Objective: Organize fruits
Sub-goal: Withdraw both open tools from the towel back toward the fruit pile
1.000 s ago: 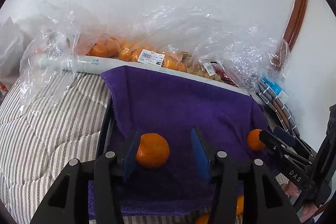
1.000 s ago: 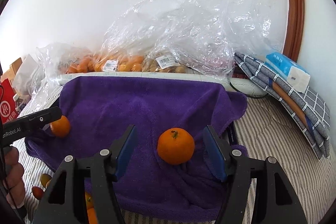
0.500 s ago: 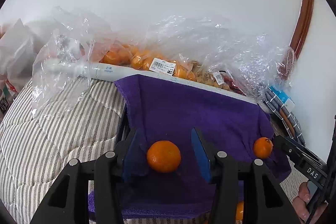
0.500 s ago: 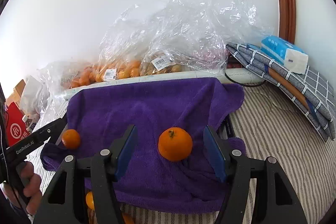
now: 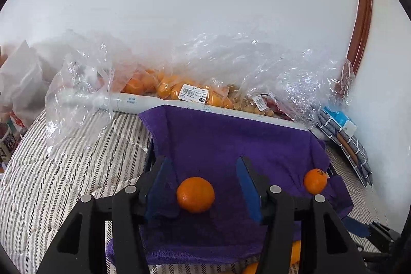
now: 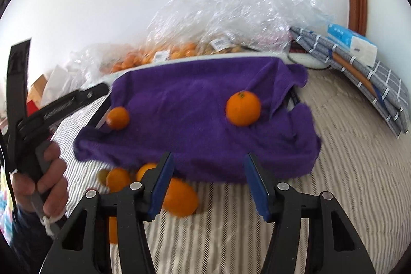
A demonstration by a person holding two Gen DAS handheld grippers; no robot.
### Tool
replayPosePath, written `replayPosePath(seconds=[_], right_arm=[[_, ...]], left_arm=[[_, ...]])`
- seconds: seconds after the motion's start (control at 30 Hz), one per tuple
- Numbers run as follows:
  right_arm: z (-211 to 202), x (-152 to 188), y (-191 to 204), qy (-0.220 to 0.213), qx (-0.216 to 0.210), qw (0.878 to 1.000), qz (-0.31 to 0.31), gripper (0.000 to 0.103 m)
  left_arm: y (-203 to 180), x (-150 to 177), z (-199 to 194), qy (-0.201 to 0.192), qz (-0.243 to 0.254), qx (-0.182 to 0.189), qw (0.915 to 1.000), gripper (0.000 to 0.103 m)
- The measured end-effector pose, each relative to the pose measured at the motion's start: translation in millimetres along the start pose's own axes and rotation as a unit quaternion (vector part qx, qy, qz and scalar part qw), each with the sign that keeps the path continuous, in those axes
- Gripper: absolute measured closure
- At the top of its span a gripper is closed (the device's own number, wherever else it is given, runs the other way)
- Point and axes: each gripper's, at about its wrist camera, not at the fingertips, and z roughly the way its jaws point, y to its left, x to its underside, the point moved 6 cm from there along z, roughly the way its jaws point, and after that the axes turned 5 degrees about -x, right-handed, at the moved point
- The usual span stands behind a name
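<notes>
Oranges (image 6: 179, 197) half-hidden under towel (image 6: 192, 145)

Both fisheye views look forward and downward toward the wall at 12 o'clock; the left sits close over the purple towel (image 5: 231, 140), the right further back, and they share that towel and the plastic bags (image 6: 231, 14)

Round orange mandarin (image 5: 195, 194) resting on a purple towel (image 5: 231, 140) near its left edge, second mandarin (image 5: 315, 181) stem-up near the towel's right edge, well apart, loose oranges (image 6: 179, 197) on the striped bed just beside the towel's front hem, bagged oranges (image 5: 164, 87) behind
</notes>
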Motion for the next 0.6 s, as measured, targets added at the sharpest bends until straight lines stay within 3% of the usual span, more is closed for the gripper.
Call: replayPosePath(seconds=[0.23,0.4,0.47,0.53,0.6], right_arm=[[8.2,25.8,23.0,0.030,0.001,0.999,-0.028,0.047],[27.6,31.1,21.3,0.059,0.011,0.998,-0.013,0.047],[30.3,32.5,22.3,0.060,0.008,0.998,-0.009,0.051],[27.4,34.2,25.0,0.053,0.008,0.998,-0.013,0.063],[20.6,36.8,26.0,0.044,0.012,0.999,-0.019,0.062]], left_arm=[[10.0,3.7,-26.0,-0.002,0.001,-0.001,1.0000,0.050],[24.8,17.8,-47.8,0.007,0.013,-0.006,0.9999,0.050],[28.3,27.4,-52.6,0.020,0.015,-0.002,0.9997,0.049],[30.8,40.0,-53.9,0.036,0.015,-0.003,0.9992,0.049],[32.0,52.1,-56.5,0.042,0.029,-0.014,0.9986,0.049]])
